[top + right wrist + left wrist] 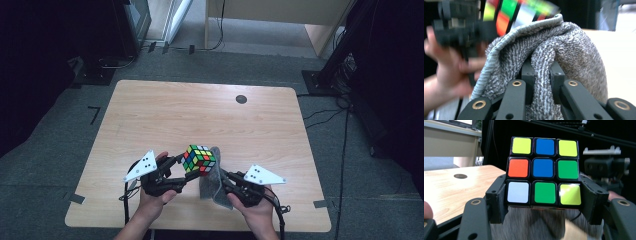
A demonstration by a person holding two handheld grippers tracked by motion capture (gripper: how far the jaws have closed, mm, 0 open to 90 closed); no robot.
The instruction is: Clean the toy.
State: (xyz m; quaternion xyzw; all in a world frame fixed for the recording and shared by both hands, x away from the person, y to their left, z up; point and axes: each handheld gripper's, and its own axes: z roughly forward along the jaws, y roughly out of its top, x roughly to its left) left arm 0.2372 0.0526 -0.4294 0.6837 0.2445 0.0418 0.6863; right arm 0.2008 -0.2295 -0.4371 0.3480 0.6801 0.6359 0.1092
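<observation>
Near the front edge of the wooden table (150, 115), both hands meet over the tabletop. Left gripper (176, 165) has its jaws clamped on the bottom row of a scrambled puzzle cube (199, 159), one jaw on each side; in the left gripper view the cube (544, 173) faces the camera with yellow, blue, yellow on top, orange, blue, green in the middle, white, green, yellow below. Cube is held up off the table, not resting on it. Right gripper (225, 181) pinches a fold of grey knitted cloth (214, 180), jaws nearly together with only the fabric between them; in the right gripper view the cloth (554, 55) bunches up over the jaws and blocks most of what lies beyond. Cloth hangs just beside and below the cube, touching its right side as far as the high view shows; the rest of it drapes down to the tabletop. Left hand (152, 192) and right hand (257, 207) come in from the bottom edge. Round dark grommet (241, 99) sits far back on the table, well apart from the work. Grey carpet around, tape marks at the table corners, black stand legs and cables at right, a pale desk behind.
</observation>
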